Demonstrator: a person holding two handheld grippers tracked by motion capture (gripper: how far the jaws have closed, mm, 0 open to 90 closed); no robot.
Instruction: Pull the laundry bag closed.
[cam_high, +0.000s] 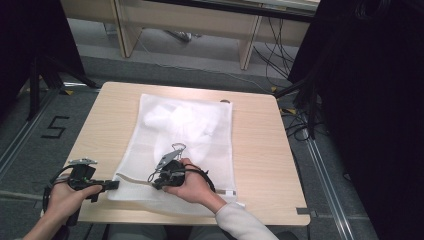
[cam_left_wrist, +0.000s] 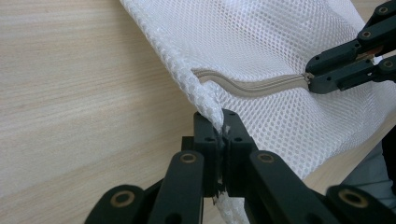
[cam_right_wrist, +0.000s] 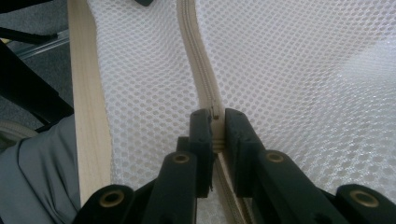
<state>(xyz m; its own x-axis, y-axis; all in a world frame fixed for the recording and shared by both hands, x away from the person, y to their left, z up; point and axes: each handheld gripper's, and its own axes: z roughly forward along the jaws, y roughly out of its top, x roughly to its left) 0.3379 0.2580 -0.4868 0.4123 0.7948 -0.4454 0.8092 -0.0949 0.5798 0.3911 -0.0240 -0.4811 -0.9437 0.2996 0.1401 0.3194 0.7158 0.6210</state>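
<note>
Two tools are at work on one mesh bag (cam_high: 185, 150), which lies flat on the worktop (cam_high: 255, 150) with something white bundled inside, toward its far end. The left tool (cam_left_wrist: 219, 140) is clamped tight on the bag's near corner, the mesh pinched between its jaws just past where the zipper (cam_left_wrist: 252, 86) ends. The right tool (cam_right_wrist: 215, 126) has its jaws closed on the zipper slider (cam_right_wrist: 215, 112); ahead of it the zipper's two sides lie together, while the stretch behind it, running back under the tool, is hard to read. In the left gripper view the right tool sits well off to the upper right, at the far end of the visible zipper run. The step in hand looks like working the zipper, with the left tool anchoring the corner so the mesh stays taut. I cannot tell from this moment whether the bag is being zipped shut or opened. The next move likely calls for a steady pull of the slider along the zipper line, low and straight, while the left tool holds firm so the fabric does not bunch or snag.
</note>
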